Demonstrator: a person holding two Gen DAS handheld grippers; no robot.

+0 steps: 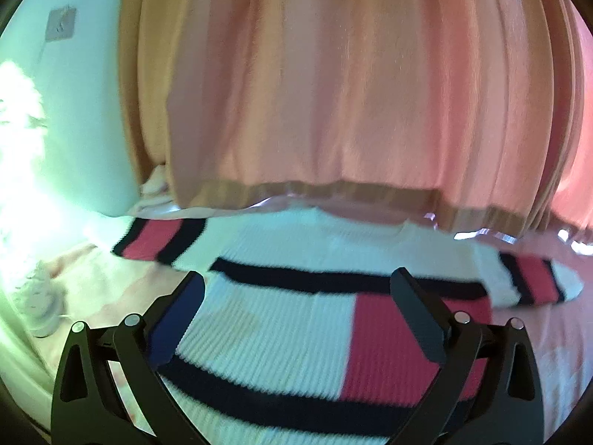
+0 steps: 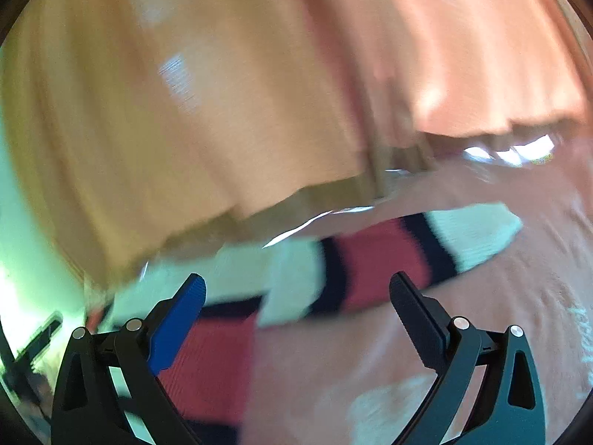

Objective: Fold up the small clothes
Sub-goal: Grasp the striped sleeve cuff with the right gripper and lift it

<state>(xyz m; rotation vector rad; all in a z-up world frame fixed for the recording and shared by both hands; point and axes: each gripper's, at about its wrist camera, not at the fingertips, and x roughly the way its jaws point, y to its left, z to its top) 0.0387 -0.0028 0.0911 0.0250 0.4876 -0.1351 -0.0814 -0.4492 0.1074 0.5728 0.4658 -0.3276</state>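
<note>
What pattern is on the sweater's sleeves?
White knit with a red band edged by two black stripes near the cuff, on the sweater; clearest in the left wrist view.

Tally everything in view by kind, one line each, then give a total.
Striped sweater: 1
Sleeves on it, spread out: 2
Curtain: 1
Wall socket: 1
Open grippers: 2, left gripper and right gripper
Total, sleeves aside: 5

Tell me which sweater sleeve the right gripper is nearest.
The sleeve lying just beyond the open right gripper, white cuff pointing right. The opposite sleeve appears only in the left wrist view, far left.
</note>
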